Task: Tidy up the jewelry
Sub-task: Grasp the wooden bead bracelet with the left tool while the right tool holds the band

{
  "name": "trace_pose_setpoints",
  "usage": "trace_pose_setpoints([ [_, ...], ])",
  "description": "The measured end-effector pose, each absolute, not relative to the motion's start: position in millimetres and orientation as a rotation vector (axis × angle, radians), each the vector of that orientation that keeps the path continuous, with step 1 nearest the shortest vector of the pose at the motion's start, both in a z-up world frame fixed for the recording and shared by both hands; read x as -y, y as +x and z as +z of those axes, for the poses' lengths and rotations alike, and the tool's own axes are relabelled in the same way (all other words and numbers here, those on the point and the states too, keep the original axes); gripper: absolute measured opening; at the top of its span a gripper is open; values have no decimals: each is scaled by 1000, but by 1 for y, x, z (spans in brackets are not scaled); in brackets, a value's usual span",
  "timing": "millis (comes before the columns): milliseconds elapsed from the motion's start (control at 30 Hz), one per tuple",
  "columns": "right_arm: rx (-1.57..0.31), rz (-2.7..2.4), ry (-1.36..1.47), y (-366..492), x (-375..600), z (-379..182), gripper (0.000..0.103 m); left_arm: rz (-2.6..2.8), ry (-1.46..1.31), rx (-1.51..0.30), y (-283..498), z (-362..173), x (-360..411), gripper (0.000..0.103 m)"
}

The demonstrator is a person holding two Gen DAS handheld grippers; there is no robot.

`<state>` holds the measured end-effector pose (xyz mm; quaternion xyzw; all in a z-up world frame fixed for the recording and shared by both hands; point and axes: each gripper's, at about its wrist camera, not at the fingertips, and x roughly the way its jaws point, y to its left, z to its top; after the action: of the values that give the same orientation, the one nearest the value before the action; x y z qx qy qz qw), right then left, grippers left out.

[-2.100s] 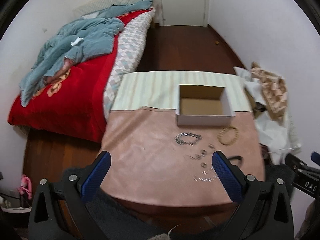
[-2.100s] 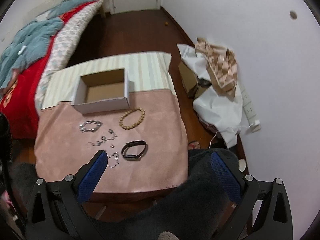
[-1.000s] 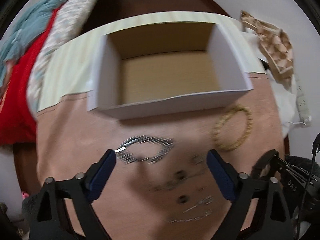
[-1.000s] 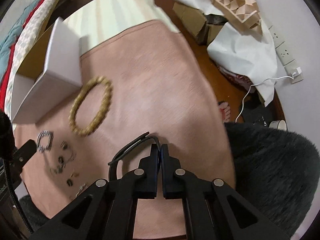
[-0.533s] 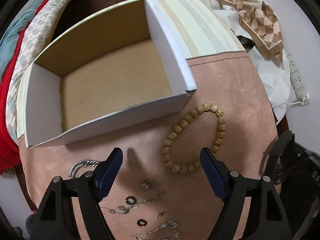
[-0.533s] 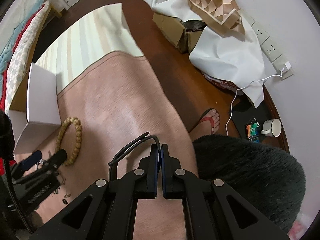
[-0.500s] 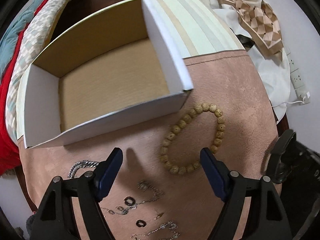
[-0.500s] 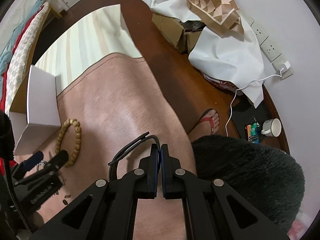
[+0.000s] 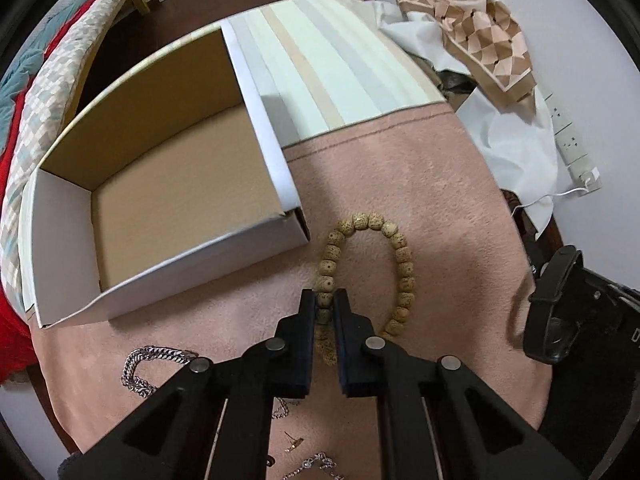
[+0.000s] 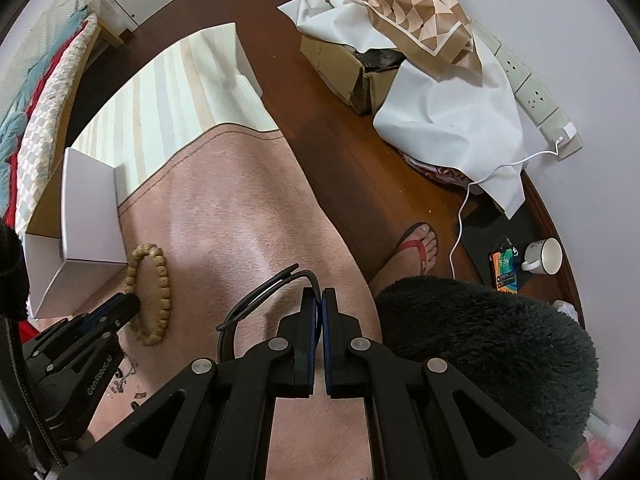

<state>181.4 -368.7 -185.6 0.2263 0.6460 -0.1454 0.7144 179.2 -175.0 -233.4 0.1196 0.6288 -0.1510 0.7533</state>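
The wooden bead bracelet (image 9: 366, 276) is clamped by the left tool (image 9: 324, 300); the black band (image 10: 264, 296) by the right tool (image 10: 319, 300). Both should be lifted clear before the cardboard box (image 9: 160, 184) ahead-left is reached.

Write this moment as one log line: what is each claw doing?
left claw: shut on bead bracelet | right claw: shut on black band | box: empty
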Motion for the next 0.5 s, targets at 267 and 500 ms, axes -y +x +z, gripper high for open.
trace_pose_setpoints([
  [267, -1374, -262, 496, 189, 356, -150, 3, -370, 200, -1273, 182, -177, 167, 6],
  [500, -1287, -144, 479, 220, 331, -101, 3, -376, 104, -1172, 206, -109, 138, 6],
])
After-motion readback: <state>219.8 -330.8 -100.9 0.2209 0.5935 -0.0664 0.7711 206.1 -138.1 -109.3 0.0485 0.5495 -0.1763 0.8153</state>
